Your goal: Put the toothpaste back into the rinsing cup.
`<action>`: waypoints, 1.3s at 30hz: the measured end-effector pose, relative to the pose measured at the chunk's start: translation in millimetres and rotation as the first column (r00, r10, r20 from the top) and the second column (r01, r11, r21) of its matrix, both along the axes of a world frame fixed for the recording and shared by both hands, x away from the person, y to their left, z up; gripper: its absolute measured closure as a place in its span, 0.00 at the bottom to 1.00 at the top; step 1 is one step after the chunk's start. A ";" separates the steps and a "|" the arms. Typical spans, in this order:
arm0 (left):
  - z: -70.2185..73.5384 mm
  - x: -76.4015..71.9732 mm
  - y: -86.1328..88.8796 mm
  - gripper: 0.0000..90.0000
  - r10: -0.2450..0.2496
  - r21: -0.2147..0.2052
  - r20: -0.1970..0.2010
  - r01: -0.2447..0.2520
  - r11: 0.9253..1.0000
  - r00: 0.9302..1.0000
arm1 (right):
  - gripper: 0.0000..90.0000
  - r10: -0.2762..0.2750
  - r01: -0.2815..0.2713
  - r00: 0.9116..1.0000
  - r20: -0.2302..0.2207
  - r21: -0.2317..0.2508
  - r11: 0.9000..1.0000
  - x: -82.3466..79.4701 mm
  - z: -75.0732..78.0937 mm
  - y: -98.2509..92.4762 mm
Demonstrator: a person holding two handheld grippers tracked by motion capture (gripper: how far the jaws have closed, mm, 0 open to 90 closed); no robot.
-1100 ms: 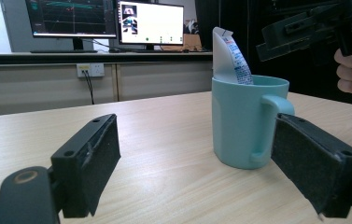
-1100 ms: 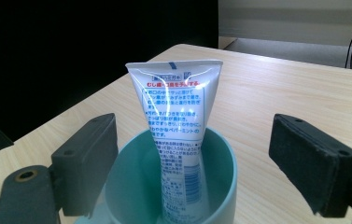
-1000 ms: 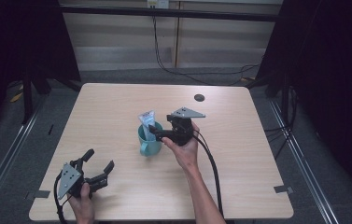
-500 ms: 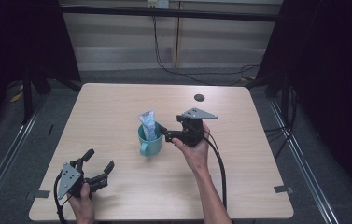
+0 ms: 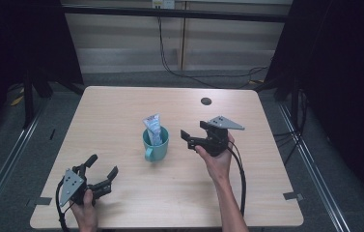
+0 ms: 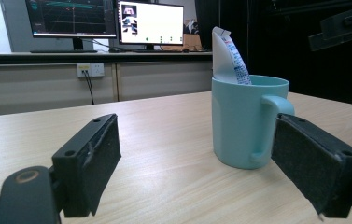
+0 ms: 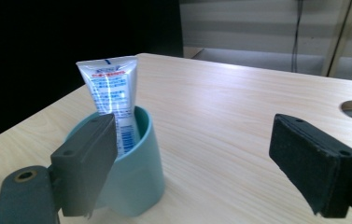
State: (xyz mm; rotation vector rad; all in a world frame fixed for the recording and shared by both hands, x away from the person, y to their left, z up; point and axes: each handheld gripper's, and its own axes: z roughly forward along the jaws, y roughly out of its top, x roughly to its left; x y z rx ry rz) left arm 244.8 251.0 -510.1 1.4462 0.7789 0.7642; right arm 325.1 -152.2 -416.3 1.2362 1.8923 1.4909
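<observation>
A teal mug [image 5: 154, 144] stands upright at the table's middle, handle toward the person. A white tube with blue print [image 5: 152, 127] stands in it, crimped end up. The mug [image 7: 134, 170] and the tube [image 7: 111, 95] appear at the left of the right gripper view, and the mug [image 6: 246, 121] with the tube [image 6: 229, 58] in the left gripper view. My right gripper [image 5: 193, 134] is open, held just right of the mug, nothing between its jaws. My left gripper [image 5: 101, 170] rests open near the front left of the table, apart from the mug.
A round cable hole [image 5: 206, 101] sits in the tabletop at the back right. Cables trail from both grippers toward the front edge. Monitors [image 6: 103, 21] stand on a counter beyond the table. Dark curtains flank both sides.
My right gripper let go of the tube and drew back to the right, away from the mug. The tube stays standing in the mug. The left gripper has not moved.
</observation>
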 end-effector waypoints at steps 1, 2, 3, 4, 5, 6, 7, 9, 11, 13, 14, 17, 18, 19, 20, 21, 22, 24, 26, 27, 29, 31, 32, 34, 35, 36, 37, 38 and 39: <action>0.0 0.0 0.0 0.17 0.000 0.000 0.000 0.000 1.000 1.000 | 0.16 -0.002 0.002 1.000 0.004 0.003 1.000 -1.5 -0.2 -2.7; 0.0 0.0 0.0 0.17 0.000 0.000 0.000 0.000 1.000 1.000 | 0.16 -0.008 0.008 1.000 0.008 -0.001 1.000 -3.3 -0.5 -6.2; 0.0 0.0 -0.4 0.17 0.000 -0.006 0.000 0.000 1.000 1.000 | 0.16 -0.014 0.014 1.000 0.010 -0.004 1.000 -4.5 -0.9 -8.3; 0.0 0.0 -0.1 0.17 0.000 -0.001 0.000 0.000 1.000 1.000 | 0.16 -0.019 0.019 1.000 0.011 -0.004 1.000 -6.2 -2.3 -12.0; 0.0 0.0 0.0 0.17 0.000 -0.001 0.000 0.000 1.000 1.000 | 0.16 -0.021 0.021 1.000 0.011 -0.001 1.000 -7.1 -3.7 -14.4; 0.0 0.0 0.0 0.17 0.000 0.000 0.000 0.000 1.000 1.000 | 0.16 -0.030 0.030 1.000 0.005 0.000 1.000 -8.2 -5.8 -17.8; 0.0 0.0 0.0 0.17 0.000 0.000 0.000 0.000 1.000 1.000 | 0.16 -0.039 0.039 0.999 0.001 0.004 0.999 -9.2 -8.3 -21.2; 0.0 0.0 0.0 0.17 0.000 -0.001 0.000 0.000 1.000 1.000 | 0.16 -0.064 0.064 0.998 -0.012 0.011 0.998 -13.1 -13.9 -30.4; 0.0 0.0 0.0 0.17 0.000 0.000 0.000 0.000 1.000 1.000 | 0.16 -0.069 0.069 0.998 -0.009 0.012 0.998 -14.9 -15.1 -33.5; 0.0 0.0 0.0 0.17 0.000 0.000 0.000 0.000 1.000 1.000 | 0.16 -0.090 0.090 0.996 0.004 0.008 0.996 -20.5 -15.5 -41.1; 0.0 0.0 0.0 0.17 0.000 0.000 0.000 0.000 1.000 1.000 | 0.16 -0.090 0.090 0.996 0.004 0.008 0.996 -20.5 -15.5 -41.1; 0.0 0.0 0.0 0.17 0.000 0.000 0.000 0.000 1.000 1.000 | 0.16 -0.118 0.119 0.993 0.018 -0.036 0.992 -27.2 -15.2 -47.8; 0.0 0.1 0.0 0.17 0.000 -0.001 0.000 0.000 1.000 1.000 | 0.16 -0.127 0.128 0.992 0.022 -0.038 0.991 -29.6 -16.3 -50.6; 0.0 0.0 0.0 0.17 0.000 -0.001 0.000 0.000 1.000 1.000 | 0.16 -0.134 0.135 0.991 0.021 -0.045 0.990 -31.9 -17.8 -53.7; 0.0 0.0 0.0 0.17 0.000 0.000 0.000 0.000 1.000 1.000 | 0.16 -0.151 0.152 0.988 0.019 -0.046 0.987 -36.3 -21.7 -59.7; 0.0 0.0 0.0 0.17 0.000 0.000 0.000 0.000 1.000 1.000 | 0.17 -0.156 0.157 0.988 0.015 -0.045 0.987 -38.2 -23.5 -62.7; 0.0 0.0 0.0 0.17 0.000 0.000 0.000 0.000 1.000 1.000 | 0.17 -0.156 0.157 0.988 0.015 -0.045 0.987 -38.2 -23.5 -62.7; 0.0 0.0 0.0 0.17 0.000 -0.001 0.000 0.000 1.000 1.000 | 0.17 -0.177 0.177 0.984 0.013 -0.043 0.983 -42.2 -26.7 -68.1; 0.0 0.0 0.0 0.17 0.000 -0.001 0.000 0.000 1.000 1.000 | 0.17 -0.196 0.197 0.980 0.011 -0.020 0.980 -48.7 -32.1 -76.0; 0.0 0.0 0.0 0.17 0.000 0.000 0.000 0.000 1.000 1.000 | 0.17 -0.202 0.202 0.979 0.012 -0.027 0.979 -50.5 -34.2 -78.1; 0.0 0.0 -0.1 0.17 0.000 -0.001 0.000 0.000 1.000 1.000 | 0.17 -0.218 0.218 0.976 0.010 -0.044 0.975 -54.5 -39.2 -81.3; 0.0 0.0 0.0 0.17 0.000 0.000 0.000 0.000 1.000 1.000 | 0.17 -0.230 0.230 0.973 0.004 -0.040 0.972 -57.9 -45.9 -84.8; 0.0 0.0 0.0 0.17 0.000 0.000 0.000 0.000 1.000 1.000 | 0.17 -0.234 0.234 0.972 -0.004 -0.043 0.971 -59.3 -49.3 -86.2; 0.0 0.0 0.0 0.17 0.000 0.000 0.000 0.000 1.000 1.000 | 0.18 -0.241 0.240 0.970 -0.014 -0.043 0.970 -61.2 -55.3 -88.6; 0.0 0.0 0.0 0.17 0.000 0.000 0.000 0.000 1.000 1.000 | 0.18 -0.241 0.240 0.970 -0.014 -0.043 0.970 -61.2 -55.3 -88.6; 0.0 0.0 0.0 0.17 0.000 -0.001 0.000 0.000 1.000 1.000 | 0.18 -0.242 0.242 0.970 -0.020 -0.040 0.970 -61.8 -57.3 -89.1; 0.0 0.0 0.0 0.17 0.000 0.000 0.000 0.000 1.000 1.000 | 0.18 -0.241 0.240 0.970 -0.023 -0.043 0.970 -62.9 -58.7 -89.2; 0.0 0.0 -0.1 0.17 0.000 0.000 0.000 0.000 1.000 1.000 | 0.18 -0.242 0.241 0.970 -0.014 -0.050 0.969 -63.3 -59.6 -89.0; 0.1 0.3 0.3 0.17 -0.001 0.001 0.002 0.001 1.000 1.000 | 0.18 -0.239 0.237 0.971 -0.025 -0.055 0.970 -62.3 -59.0 -89.5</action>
